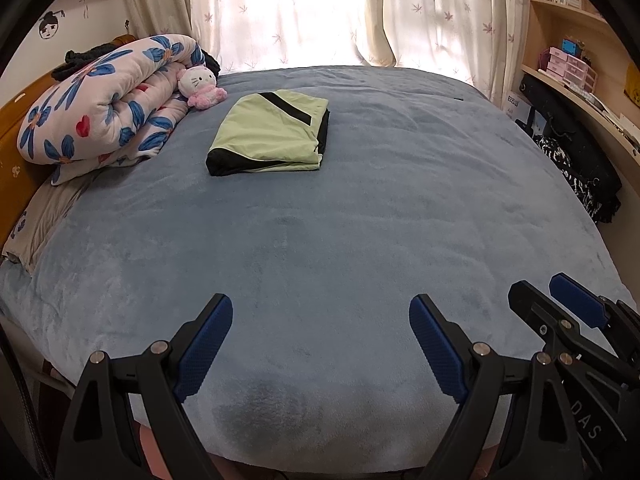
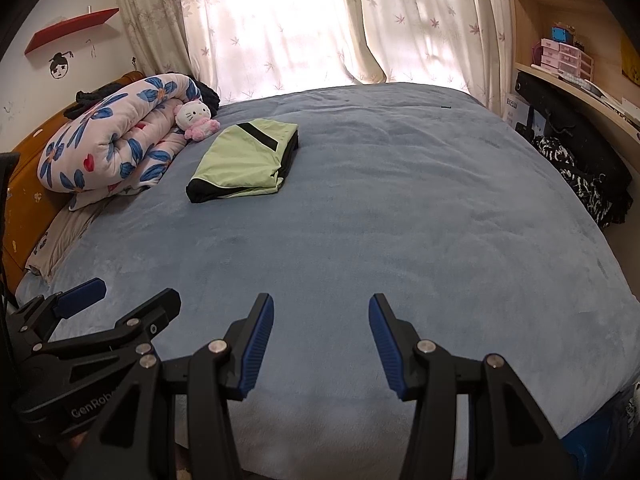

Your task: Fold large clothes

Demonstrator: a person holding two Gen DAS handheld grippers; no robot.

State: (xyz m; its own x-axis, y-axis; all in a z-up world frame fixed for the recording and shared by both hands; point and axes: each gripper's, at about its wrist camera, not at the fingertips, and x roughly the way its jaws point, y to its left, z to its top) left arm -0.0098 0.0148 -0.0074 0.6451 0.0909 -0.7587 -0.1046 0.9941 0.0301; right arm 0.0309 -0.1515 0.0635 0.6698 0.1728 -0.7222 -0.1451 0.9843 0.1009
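Note:
A light green garment with black trim (image 1: 269, 135) lies folded into a flat rectangle on the blue bed cover (image 1: 360, 208), far from me, left of centre; it also shows in the right wrist view (image 2: 244, 161). My left gripper (image 1: 320, 316) is open and empty above the bed's near edge. My right gripper (image 2: 321, 312) is open and empty beside it. The right gripper shows at the right edge of the left wrist view (image 1: 560, 300), and the left gripper shows at the left of the right wrist view (image 2: 120, 292).
A rolled flowered quilt (image 1: 108, 104) with a Hello Kitty plush (image 1: 200, 88) lies at the bed's far left by the wooden headboard (image 1: 16, 120). Curtains (image 1: 304, 12) hang behind the bed. Shelves and a desk (image 1: 576, 60) with dark clothes stand at the right.

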